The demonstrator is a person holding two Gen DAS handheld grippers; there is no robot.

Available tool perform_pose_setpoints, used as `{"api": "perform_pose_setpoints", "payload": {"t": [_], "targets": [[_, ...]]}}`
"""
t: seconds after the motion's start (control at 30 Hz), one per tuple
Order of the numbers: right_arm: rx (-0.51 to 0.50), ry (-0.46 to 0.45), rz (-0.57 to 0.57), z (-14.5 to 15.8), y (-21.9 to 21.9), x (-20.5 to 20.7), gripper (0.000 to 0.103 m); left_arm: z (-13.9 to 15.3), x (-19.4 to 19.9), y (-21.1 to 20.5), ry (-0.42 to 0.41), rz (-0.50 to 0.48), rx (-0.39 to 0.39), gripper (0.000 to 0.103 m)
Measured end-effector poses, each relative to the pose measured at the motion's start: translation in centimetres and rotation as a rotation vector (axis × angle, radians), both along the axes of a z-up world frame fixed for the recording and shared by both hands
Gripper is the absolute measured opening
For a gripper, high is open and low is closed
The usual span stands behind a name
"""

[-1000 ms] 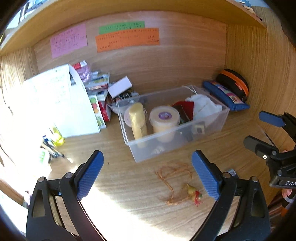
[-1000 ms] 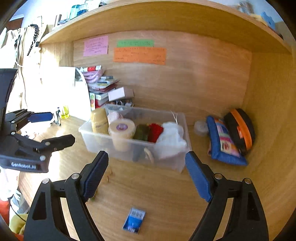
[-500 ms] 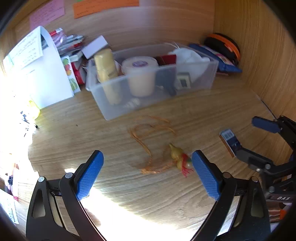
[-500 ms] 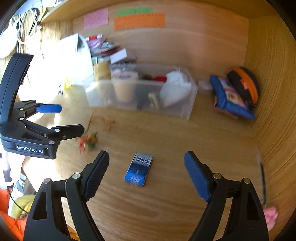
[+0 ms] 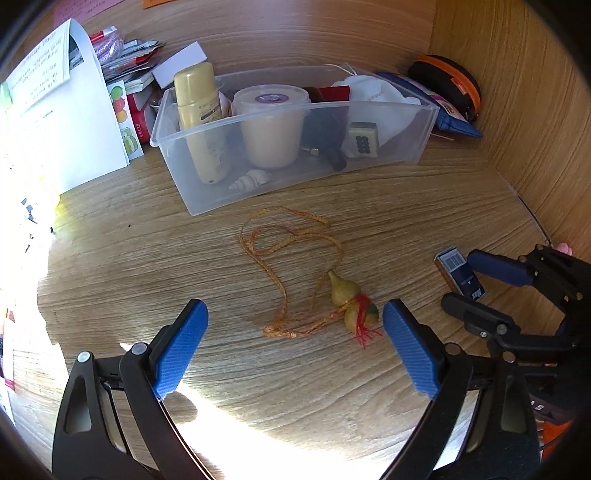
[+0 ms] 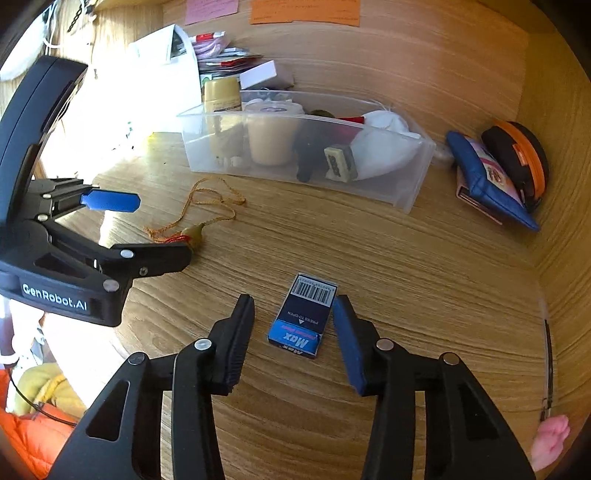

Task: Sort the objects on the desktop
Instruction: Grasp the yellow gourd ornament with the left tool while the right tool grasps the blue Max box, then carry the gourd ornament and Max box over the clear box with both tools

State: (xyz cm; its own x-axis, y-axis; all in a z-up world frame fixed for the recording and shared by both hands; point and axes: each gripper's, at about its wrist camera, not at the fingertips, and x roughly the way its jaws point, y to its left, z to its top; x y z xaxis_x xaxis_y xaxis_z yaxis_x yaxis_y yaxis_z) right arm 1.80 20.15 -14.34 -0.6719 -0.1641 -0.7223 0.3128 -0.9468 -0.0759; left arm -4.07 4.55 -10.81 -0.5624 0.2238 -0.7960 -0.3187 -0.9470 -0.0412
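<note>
I am holding my right gripper (image 6: 293,325) low over the wooden desk (image 6: 406,258), its 2 fingers spread apart on either side of the blue Max staple box (image 6: 302,315), not yet pressing it. My left gripper (image 5: 295,350) is hovering with its fingers released wide, the gourd charm (image 5: 352,301) on its orange cord (image 5: 280,254) lying just ahead between them. Both things are lying in front of the clear plastic bin (image 5: 417,122), which is holding a yellow bottle (image 5: 199,122), a round tub (image 5: 271,125), a white cloth (image 6: 380,147) and a mahjong tile (image 5: 364,140). My left view is showing a seashell (image 5: 251,180) inside the bin. My right view is showing coloured paper notes (image 6: 304,11) on the back wall behind the bin and a blue pouch (image 6: 487,181) to its right.
</note>
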Motion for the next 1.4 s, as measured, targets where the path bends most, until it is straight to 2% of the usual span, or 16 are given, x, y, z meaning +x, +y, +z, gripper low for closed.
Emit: {"api": "perform_pose_setpoints", "payload": {"t": [0.07, 0.1, 0.13, 0.23, 0.37, 0.43, 0.53, 0.57, 0.7, 0.73, 0.83, 1.03, 1.23, 1.4], "targets": [[0.005, 0.001, 0.002, 0.0, -0.1, -0.1, 0.039, 0.1, 0.1, 0.2, 0.008, -0.008, -0.007, 0.092], [0.002, -0.001, 0.003, 0.0, -0.1, -0.1, 0.039, 0.0, 0.1, 0.2, 0.006, -0.013, -0.012, 0.088], [0.000, -0.002, 0.001, 0.0, -0.1, -0.1, 0.038, -0.1, 0.0, 0.4, -0.001, -0.016, -0.020, 0.078], [-0.032, -0.016, -0.008, -0.1, 0.2, -0.3, 0.038, -0.4, 0.0, 1.0, -0.005, -0.024, -0.049, 0.067], [-0.054, -0.018, -0.010, -0.2, 0.4, -0.1, 0.037, -0.4, 0.3, 1.3, -0.001, -0.040, -0.039, 0.062], [-0.058, -0.018, -0.003, -0.1, 0.4, -0.1, 0.034, -0.3, 0.5, 1.4, 0.005, -0.047, -0.038, 0.052], [-0.069, -0.021, 0.002, -0.1, 0.3, 0.0, 0.025, -0.3, 0.5, 1.4, 0.007, -0.049, -0.033, 0.043], [-0.069, -0.022, 0.003, -0.1, 0.2, 0.0, 0.025, -0.2, 0.5, 1.2, 0.008, -0.048, -0.021, 0.042], [-0.073, -0.021, -0.003, -0.1, 0.3, -0.1, 0.025, -0.1, 0.2, 0.4, 0.000, -0.033, 0.010, 0.021], [-0.081, -0.027, -0.003, 0.0, 0.3, -0.1, 0.025, 0.0, 0.1, 0.1, -0.006, -0.029, 0.021, 0.019], [-0.115, -0.037, -0.004, 0.2, 0.8, -0.2, 0.025, 0.1, -0.2, -0.7, -0.010, -0.012, 0.037, 0.019], [-0.152, -0.016, -0.023, 1.7, 1.8, -0.5, 0.025, 1.5, -0.1, -2.2, 0.034, 0.020, 0.044, 0.019], [-0.165, 0.050, -0.034, 4.5, 2.4, -1.0, 0.025, 4.1, -0.3, -3.4, 0.090, 0.028, 0.060, 0.019], [-0.158, 0.102, -0.033, 7.1, 2.5, -1.7, 0.025, 7.5, -0.7, -3.8, 0.150, 0.012, 0.055, 0.019]]}}
